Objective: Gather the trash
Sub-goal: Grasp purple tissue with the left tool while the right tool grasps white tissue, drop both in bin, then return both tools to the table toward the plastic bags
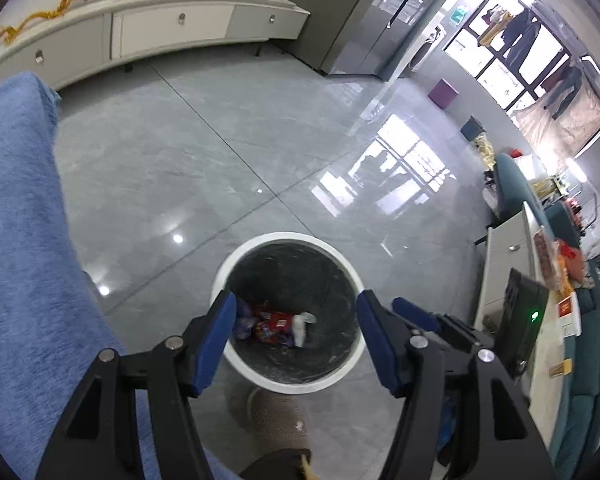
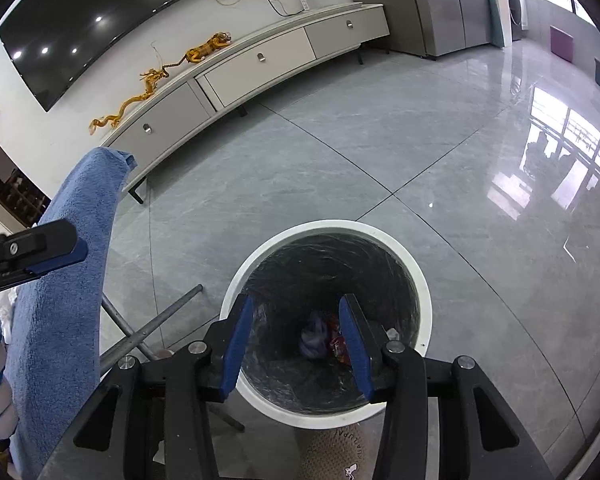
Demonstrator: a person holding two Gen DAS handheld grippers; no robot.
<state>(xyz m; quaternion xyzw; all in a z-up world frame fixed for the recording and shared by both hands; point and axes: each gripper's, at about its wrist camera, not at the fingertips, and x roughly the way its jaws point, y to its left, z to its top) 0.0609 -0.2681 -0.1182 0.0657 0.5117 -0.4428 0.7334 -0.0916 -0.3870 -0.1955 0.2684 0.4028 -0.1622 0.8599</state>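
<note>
Left wrist view: glossy grey tiled floor [image 1: 204, 152], long white low cabinet [image 1: 172, 24]. Round white wastebin [image 1: 288, 238] holding wrappers [image 1: 274, 324]. Left gripper [image 1: 296, 320] and right gripper [image 2: 296, 322], jaws apart, empty, above it.

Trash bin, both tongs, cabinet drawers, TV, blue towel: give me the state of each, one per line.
Trash bin: upright, uncovered, dark liner inside, wrappers at the bottom.
Wrappers: lying loose in the bin, none held.
Left tongs: open, empty, above the bin.
Right tongs: open, empty, above the bin.
Cabinet drawers: all closed.
TV: screen dark.
Blue towel: draped, hanging.
</note>
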